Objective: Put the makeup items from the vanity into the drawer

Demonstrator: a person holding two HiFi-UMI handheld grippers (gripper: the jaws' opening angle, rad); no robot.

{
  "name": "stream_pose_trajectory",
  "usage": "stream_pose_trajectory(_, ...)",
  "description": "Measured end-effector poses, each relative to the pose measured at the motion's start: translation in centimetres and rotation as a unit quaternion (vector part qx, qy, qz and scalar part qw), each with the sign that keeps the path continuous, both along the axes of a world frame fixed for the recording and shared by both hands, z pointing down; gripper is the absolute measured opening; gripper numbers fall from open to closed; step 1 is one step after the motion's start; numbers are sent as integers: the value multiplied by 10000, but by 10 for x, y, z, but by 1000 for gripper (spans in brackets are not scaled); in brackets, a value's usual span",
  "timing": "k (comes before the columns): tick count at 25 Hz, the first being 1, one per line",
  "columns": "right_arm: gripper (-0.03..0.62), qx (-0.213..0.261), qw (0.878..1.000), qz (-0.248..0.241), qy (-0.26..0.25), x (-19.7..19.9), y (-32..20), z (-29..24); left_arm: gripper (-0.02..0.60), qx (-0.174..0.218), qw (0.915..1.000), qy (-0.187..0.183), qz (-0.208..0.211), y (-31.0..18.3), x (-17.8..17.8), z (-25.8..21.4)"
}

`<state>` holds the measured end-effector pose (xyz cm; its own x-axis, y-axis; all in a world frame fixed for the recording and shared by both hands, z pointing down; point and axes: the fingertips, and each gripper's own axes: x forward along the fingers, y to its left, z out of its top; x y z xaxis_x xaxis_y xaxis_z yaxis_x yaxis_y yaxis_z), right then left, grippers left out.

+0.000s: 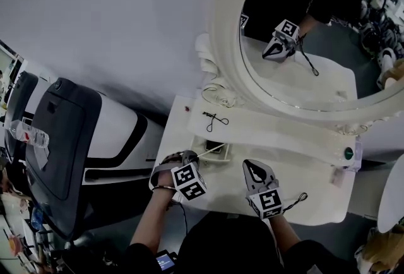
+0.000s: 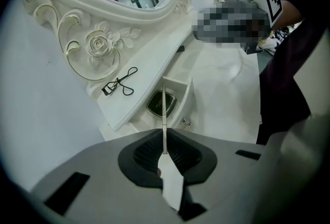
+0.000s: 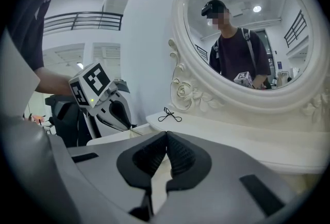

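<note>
L gripper [image 2: 165, 145] clamped on thin stick [image 2: 164, 114], tip over open drawer [image 2: 181, 83]; compact [image 2: 156, 104] inside. Stick looks light, stiff, prob. slippery. Curler [image 2: 121, 83] on shelf [image 2: 149, 70]: I'd pinch its loops. R gripper [image 3: 166, 138] closed, empty.

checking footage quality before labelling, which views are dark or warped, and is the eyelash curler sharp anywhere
Head view: dim, underexposed, the vanity looks grey. Left gripper view: brighter, fisheye-bent with black corners, eyelash curler crisp. Right gripper view: same bending and dark corners, the curler small but legible.
</note>
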<state>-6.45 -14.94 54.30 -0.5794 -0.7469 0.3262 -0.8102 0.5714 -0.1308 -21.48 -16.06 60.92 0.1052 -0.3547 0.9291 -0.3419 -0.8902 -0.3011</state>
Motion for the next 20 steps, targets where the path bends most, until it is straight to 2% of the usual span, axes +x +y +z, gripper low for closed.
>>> stream_pose_trajectory(5,22,-41,9999,43,129,2,-3,6,34,-27,9999,38,109,-6,3,3)
stream_pose_trajectory(10,23,-10,9999,39,92,-2,-4,3,37,300,9994,118,137,-18,4,0)
stream_pose_trajectory(13,23,-17,9999,38,105,-2,-4,4,93,291,9994,150,112,-18,2,1)
stream_pose_trajectory(17,23,-52,9998,66,177,2,-1,10,92,342,9993,159,30,-16,-1,0)
stream_pose_trajectory(20,23,-19,9999,26,112,-2,0,5,90,453,9983,361,-97,-14,2,-6)
